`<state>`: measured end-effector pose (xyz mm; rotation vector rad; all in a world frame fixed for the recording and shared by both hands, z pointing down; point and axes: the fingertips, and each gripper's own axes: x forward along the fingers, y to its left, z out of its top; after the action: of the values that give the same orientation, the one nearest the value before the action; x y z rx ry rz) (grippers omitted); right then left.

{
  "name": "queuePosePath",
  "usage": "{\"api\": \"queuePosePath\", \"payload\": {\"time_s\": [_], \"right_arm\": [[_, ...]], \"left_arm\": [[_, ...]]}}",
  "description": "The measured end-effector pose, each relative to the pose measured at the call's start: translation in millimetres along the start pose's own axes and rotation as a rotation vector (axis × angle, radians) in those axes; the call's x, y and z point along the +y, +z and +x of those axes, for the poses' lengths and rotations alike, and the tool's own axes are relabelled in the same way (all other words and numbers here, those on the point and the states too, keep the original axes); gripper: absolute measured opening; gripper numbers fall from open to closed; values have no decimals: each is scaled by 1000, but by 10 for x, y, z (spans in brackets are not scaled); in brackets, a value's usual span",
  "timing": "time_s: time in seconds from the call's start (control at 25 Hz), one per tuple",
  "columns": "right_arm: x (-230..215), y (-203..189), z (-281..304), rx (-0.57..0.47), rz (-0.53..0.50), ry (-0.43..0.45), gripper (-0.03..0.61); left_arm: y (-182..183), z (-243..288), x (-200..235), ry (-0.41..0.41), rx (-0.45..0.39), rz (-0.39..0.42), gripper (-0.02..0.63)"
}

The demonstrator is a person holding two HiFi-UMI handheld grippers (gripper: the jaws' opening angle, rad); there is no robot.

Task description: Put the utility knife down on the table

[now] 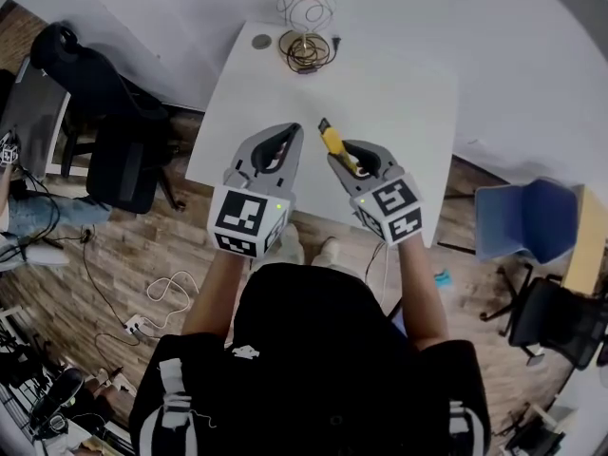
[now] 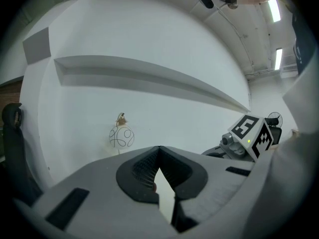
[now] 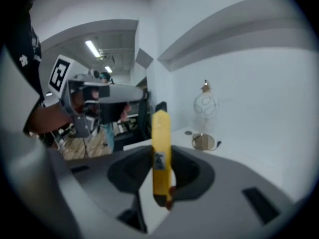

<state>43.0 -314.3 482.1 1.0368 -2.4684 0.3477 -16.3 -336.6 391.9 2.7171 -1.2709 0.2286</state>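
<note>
A yellow utility knife [image 1: 332, 141] with a dark tip sticks forward out of my right gripper [image 1: 345, 157], which is shut on its rear half above the near part of the white table [image 1: 399, 112]. In the right gripper view the knife [image 3: 160, 148] stands upright between the jaws of the right gripper [image 3: 162, 156]. My left gripper [image 1: 292, 131] hovers beside it on the left over the table's near left part. Its jaws meet at the tips with nothing between them, as the left gripper view shows for this gripper [image 2: 159, 151].
A globe lamp [image 1: 306, 9] with a coiled cord on its base [image 1: 306, 51] stands at the table's far edge, with a small round disc [image 1: 261, 41] to its left. A black chair [image 1: 104, 112] stands left of the table and a blue chair [image 1: 527, 218] right. A white wall lies behind.
</note>
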Motion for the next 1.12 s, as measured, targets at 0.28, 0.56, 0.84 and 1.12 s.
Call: {"api": "queuePosePath", "payload": {"time_s": [0.28,0.56,0.84,1.12], "right_arm": [[144,-520,295,179,-50,84,135],[226,-1101,444,397,-165,171,137],[182,-1754,534,625,-323,215,135],[38,-2282,605,830,-478,229,135]], "left_arm": [[-149,12,57,5,25,-28,15],[-290,-8,175,29,50,-45,15],[-423,-6,176,30,78,-57,15],[-544,4,171,31,106,-61,15]]}}
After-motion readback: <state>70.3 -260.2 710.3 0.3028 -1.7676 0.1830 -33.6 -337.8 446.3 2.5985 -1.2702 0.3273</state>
